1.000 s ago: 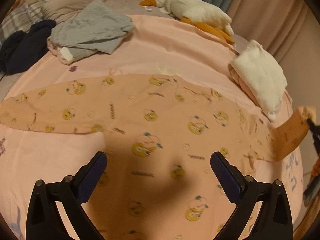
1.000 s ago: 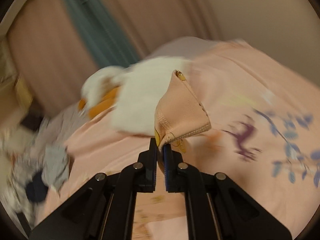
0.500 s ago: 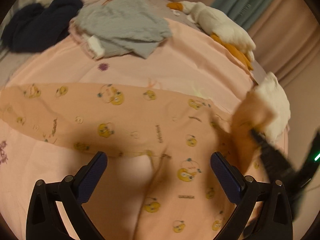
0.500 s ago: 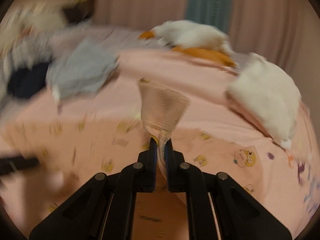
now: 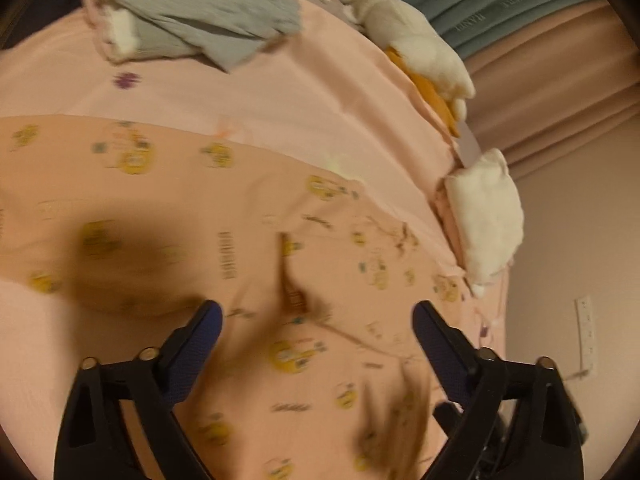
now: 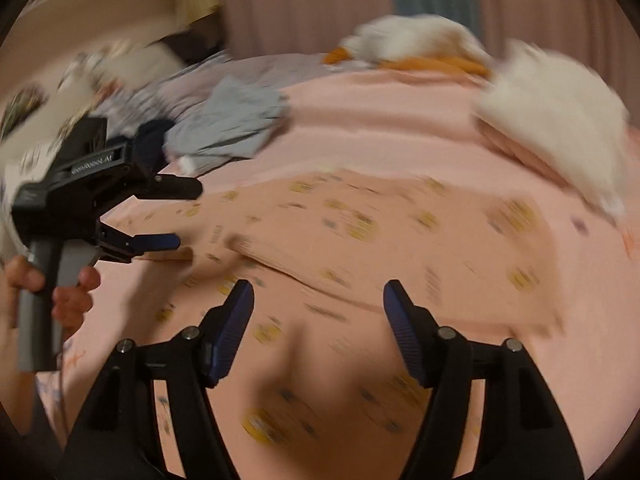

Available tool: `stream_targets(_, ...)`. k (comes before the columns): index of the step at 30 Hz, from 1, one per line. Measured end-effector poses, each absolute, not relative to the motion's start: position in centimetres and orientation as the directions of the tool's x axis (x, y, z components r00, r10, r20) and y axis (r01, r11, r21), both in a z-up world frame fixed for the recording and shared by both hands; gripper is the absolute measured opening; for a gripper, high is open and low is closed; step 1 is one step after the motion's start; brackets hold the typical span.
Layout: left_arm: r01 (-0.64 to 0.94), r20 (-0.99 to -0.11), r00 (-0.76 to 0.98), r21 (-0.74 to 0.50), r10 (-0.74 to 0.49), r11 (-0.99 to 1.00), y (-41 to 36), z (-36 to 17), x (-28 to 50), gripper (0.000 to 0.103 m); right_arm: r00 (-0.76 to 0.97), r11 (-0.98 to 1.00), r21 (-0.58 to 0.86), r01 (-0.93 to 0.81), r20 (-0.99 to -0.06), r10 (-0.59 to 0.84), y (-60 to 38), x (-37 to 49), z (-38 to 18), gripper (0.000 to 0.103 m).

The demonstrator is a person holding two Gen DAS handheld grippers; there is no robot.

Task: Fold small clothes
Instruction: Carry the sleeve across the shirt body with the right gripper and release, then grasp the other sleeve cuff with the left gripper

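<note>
A peach garment with yellow cartoon prints [image 5: 248, 240] lies spread on the pink bed sheet [image 5: 280, 92]. Its right sleeve now lies folded across the body, seen in the right wrist view [image 6: 400, 232]. My left gripper [image 5: 316, 320] is open and empty, hovering just above the garment. It also shows in the right wrist view [image 6: 176, 216], held in a hand at the left. My right gripper [image 6: 318, 300] is open and empty above the garment's lower part. Both views are blurred by motion.
A grey garment [image 5: 208, 4] lies crumpled at the back, with dark clothes beside it [image 6: 154, 136]. A white and orange plush goose [image 5: 416, 48] lies at the far edge. A folded white cloth [image 5: 486, 216] sits at the bed's right edge. Curtains hang behind.
My right gripper carried the sleeve leftward over the garment's body, then opened and let it go. The sleeve now lies folded across. My left gripper swung rightward, still open.
</note>
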State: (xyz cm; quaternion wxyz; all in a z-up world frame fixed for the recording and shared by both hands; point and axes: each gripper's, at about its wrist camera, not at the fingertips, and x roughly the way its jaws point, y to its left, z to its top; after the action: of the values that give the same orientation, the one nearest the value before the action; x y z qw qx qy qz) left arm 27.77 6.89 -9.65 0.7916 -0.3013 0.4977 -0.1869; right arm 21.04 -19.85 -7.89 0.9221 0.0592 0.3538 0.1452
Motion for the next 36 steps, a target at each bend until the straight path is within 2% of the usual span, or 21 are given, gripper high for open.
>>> stream_targets(1,-0.007,-0.675,0.422,-0.67,-0.605,0.743,6.3,-9.9,28.1,0.075,0.704,0.949,0.244,-0.2,-0.638,0.312,-21.0,20.7,-8.2,0.069)
stream_targets(3,-0.026,-0.677,0.375,-0.691,-0.634,0.723,5.1,-11.0,28.8,0.064,0.705,0.945,0.291,-0.15,-0.639,0.309,-22.8,20.0,-8.8,0.069)
stream_targets(6,-0.053,-0.702,0.349,-0.676,-0.621,0.735,3.7,-12.2,29.3,0.063,0.717,0.942,0.31,-0.126,-0.629,0.302,-23.4,18.9,-9.3,0.069)
stream_targets(7,-0.062,-0.706,0.348,-0.674,-0.617,0.736,3.3,-12.7,29.5,0.058,0.719,0.942,0.313,-0.121,-0.627,0.3,-23.6,18.6,-9.3,0.069)
stream_targets(8,-0.069,-0.708,0.348,-0.673,-0.615,0.736,3.2,-13.0,29.7,0.05,0.718,0.941,0.315,-0.121,-0.627,0.302,-23.7,18.7,-9.5,0.069)
stream_targets(9,-0.073,-0.712,0.347,-0.67,-0.611,0.739,3.0,-13.3,29.9,0.024,0.717,0.941,0.315,-0.122,-0.628,0.303,-23.6,18.9,-9.5,0.069)
stream_targets(10,-0.078,-0.719,0.344,-0.663,-0.604,0.745,2.9,-13.5,30.0,0.009,0.716,0.941,0.314,-0.123,-0.628,0.303,-23.8,18.8,-9.4,0.069)
stream_targets(12,-0.082,-0.732,0.357,-0.643,-0.58,0.761,2.8,-13.7,30.1,0.006,0.718,0.943,0.307,-0.13,-0.627,0.303,-23.8,18.9,-9.3,0.069)
stream_targets(18,0.008,-0.718,0.497,-0.558,-0.488,0.83,3.4,-10.1,28.6,0.006,0.753,0.961,0.262,-0.091,-0.613,0.239,-25.0,21.9,-8.3,0.068)
stream_targets(24,-0.044,-0.761,0.493,-0.506,-0.422,0.862,5.7,-11.0,29.3,0.007,0.718,0.952,0.305,0.032,-0.669,0.191,-27.2,27.7,-10.2,0.068)
stream_targets(26,-0.058,-0.805,0.433,-0.473,-0.405,0.879,5.5,-12.3,29.8,0.007,0.665,0.955,0.291,0.063,-0.725,0.178,-27.6,29.8,-12.4,0.063)
stream_targets(28,-0.066,-0.817,0.407,-0.473,-0.409,0.878,5.7,-13.2,29.7,0.007,0.606,0.971,0.22,0.093,-0.786,0.12,-27.6,31.0,-14.4,0.052)
stream_targets(29,-0.067,-0.811,0.41,-0.483,-0.418,0.873,5.9,-13.1,29.4,0.008,0.619,0.98,0.184,0.076,-0.779,0.098,-27.2,30.9,-14.4,0.052)
stream_targets(31,-0.067,-0.804,0.416,-0.493,-0.425,0.867,6.3,-12.9,28.9,0.019,0.617,0.994,0.101,0.047,-0.785,0.051,-26.2,30.5,-13.8,0.052)
stream_targets(33,-0.065,-0.797,0.424,-0.5,-0.43,0.863,6.9,-12.5,28.1,0.022,0.628,0.996,0.081,0.033,-0.777,0.043,-25.6,29.6,-12.8,0.053)
stream_targets(36,-0.072,-0.785,0.443,-0.514,-0.434,0.855,7.9,-12.0,27.0,0.036,0.657,0.997,0.076,-0.024,-0.75,0.074,-24.8,28.2,-12.2,0.058)
